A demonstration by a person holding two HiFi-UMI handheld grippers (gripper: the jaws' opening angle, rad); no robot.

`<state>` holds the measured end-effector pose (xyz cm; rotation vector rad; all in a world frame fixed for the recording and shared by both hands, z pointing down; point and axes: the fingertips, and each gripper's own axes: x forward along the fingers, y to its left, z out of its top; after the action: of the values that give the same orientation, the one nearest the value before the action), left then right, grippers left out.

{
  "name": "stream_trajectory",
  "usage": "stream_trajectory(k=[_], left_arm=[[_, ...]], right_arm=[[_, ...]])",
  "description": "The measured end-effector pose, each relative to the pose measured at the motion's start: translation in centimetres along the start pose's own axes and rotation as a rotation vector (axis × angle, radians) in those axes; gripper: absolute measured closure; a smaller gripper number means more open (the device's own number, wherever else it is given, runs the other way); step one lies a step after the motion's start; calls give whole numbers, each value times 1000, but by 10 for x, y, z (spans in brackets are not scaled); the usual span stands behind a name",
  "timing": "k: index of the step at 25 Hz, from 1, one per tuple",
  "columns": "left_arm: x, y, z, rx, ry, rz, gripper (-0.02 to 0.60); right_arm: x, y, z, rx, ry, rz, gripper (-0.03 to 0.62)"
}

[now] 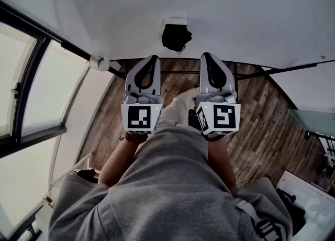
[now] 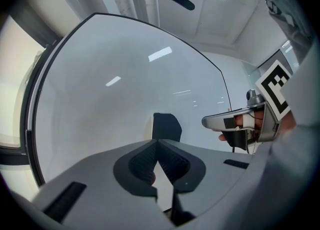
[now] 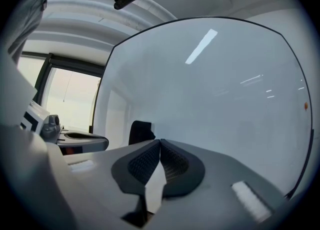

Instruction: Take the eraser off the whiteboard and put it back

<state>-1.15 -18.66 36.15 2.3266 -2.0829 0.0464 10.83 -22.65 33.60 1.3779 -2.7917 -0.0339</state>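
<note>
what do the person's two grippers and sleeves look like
Both the left gripper and the right gripper are light grey plastic with tapering jaws lined by dark ribbed pads. Each carries a white cube with black square markers and a small green light. The person wears a grey sweatshirt.

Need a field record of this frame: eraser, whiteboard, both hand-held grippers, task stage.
eraser: black, on the whiteboard, nothing touching it
left hand-held gripper: jaws shut, empty, apart from the eraser
right hand-held gripper: jaws shut, empty, beside the left one
floor: wood planks, below the board
task stage: eraser not yet taken off
</note>
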Motion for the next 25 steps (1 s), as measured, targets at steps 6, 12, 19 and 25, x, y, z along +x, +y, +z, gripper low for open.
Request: stream_trajectory(k=[6,12,19,25], left_arm=[[18,-8,0,-18,-9,-33,571],[28,-13,-3,-38,-24,-23,547],[33,-22,-6,-44,-20,10,433],[41,-18,-9,-45,-18,61,314]], right_arm=[[22,-14,5,-36,5,40,580],[18,-30,-1,-33,10,38,580],[24,-32,-13,-12,28,85,580],[24,-32,-20,-15,47,128,580]])
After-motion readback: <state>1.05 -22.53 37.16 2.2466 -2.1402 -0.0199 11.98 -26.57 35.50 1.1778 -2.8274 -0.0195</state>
